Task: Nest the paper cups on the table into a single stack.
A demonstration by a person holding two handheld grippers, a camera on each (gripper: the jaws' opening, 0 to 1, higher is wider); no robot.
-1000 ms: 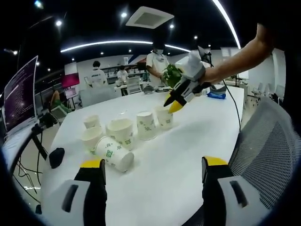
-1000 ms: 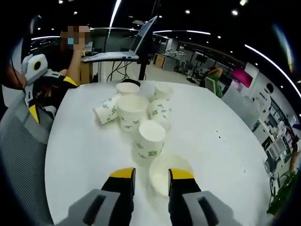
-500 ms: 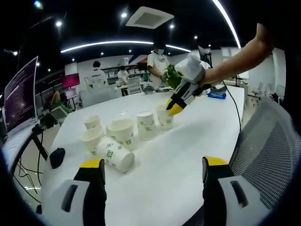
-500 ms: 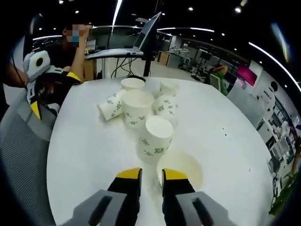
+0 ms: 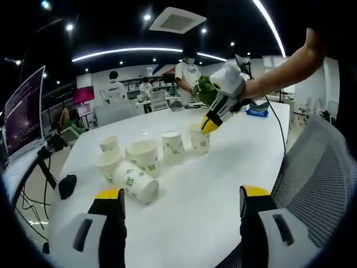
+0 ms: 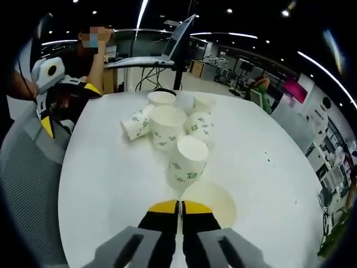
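On the white counter (image 5: pixel 212 184), paper cups cluster left of the end cup (image 5: pixel 199 139): one tipped cup (image 5: pixel 135 182), others upright. The left tool (image 5: pixel 175 202) stands wide, idle. The right tool (image 6: pixel 179 207) pinches the end cup's thin rim. Next, I judge: lift it over a neighbour.

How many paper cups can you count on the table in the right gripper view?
7. The held cup in the right gripper; the next cup beyond; mid-table the wide cup, side cup and tipped cup; far-left cup; far-right cup. More may hide behind.
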